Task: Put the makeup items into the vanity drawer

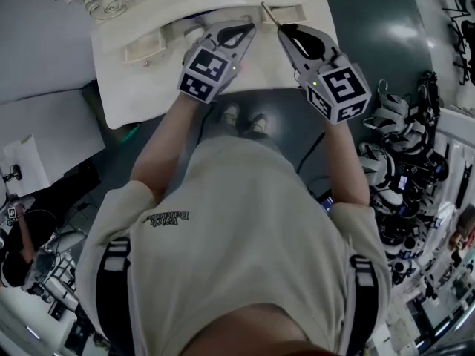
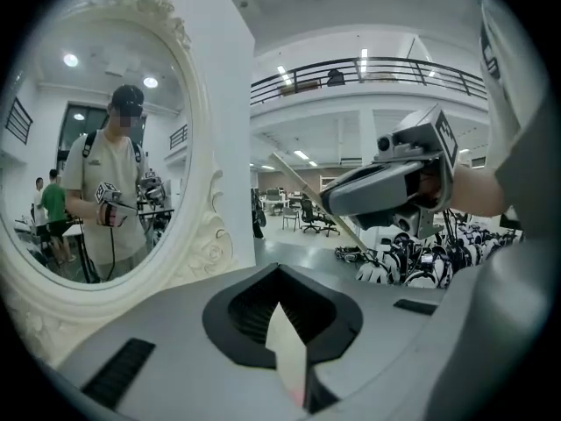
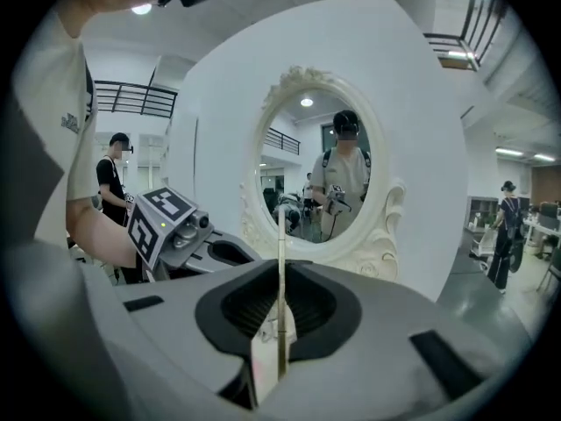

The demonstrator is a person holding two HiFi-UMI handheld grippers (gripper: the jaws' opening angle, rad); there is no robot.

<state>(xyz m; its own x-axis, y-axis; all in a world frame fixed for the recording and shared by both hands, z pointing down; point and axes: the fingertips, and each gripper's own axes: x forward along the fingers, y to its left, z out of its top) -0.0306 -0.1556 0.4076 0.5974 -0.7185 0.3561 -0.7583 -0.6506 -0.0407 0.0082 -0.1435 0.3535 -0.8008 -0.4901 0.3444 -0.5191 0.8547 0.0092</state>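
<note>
**One thin stick, held up high**

My right gripper (image 1: pixel 282 30) has its fingers (image 1: pixel 300 41) pinched tight on a thin makeup stick (image 3: pixel 280 270). It grips the stick near one end, so the long part pokes out in front. I think that makes it easy to aim at the drawer.

My left gripper (image 1: pixel 241 30) is just beside it. Its fingers are together with nothing in them, maybe ready to help.

Both hang above the white tabletop (image 1: pixel 133 95), facing the mirror (image 3: pixel 324 174).

The drawer (image 1: pixel 152 47) looks pulled open at the far edge, but the left gripper hides part of it. I cannot tell what is inside, or whether the stick is a brush or a pencil. The person (image 1: pixel 237 236) blocks the near side of the tabletop.
</note>
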